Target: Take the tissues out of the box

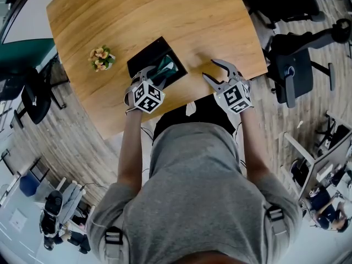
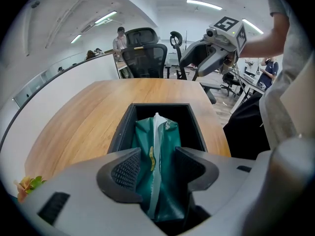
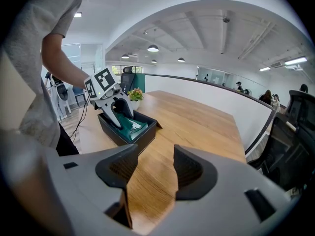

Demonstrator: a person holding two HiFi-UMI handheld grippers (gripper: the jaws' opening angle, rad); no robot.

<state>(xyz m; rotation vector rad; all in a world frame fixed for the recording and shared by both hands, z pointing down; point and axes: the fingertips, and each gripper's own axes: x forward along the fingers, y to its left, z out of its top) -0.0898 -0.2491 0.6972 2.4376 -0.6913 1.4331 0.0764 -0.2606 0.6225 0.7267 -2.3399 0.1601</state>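
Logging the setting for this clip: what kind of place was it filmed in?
Most likely an open-plan office. Black swivel office chairs stand beyond the wooden table, long strip lights run along the ceiling, and other people are among desks in the background.

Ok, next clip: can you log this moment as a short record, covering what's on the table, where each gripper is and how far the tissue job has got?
surface: light wooden table
container: black rectangular box, open-topped, near the person's edge
contents: green plastic tissue pack, inside the box
left gripper: over the box, jaws apart on either side of the pack, no visible squeeze
right gripper: jaws open, empty, above bare wood beside the box
other: small bunch of orange flowers, apart from the box
task status: pack not yet out
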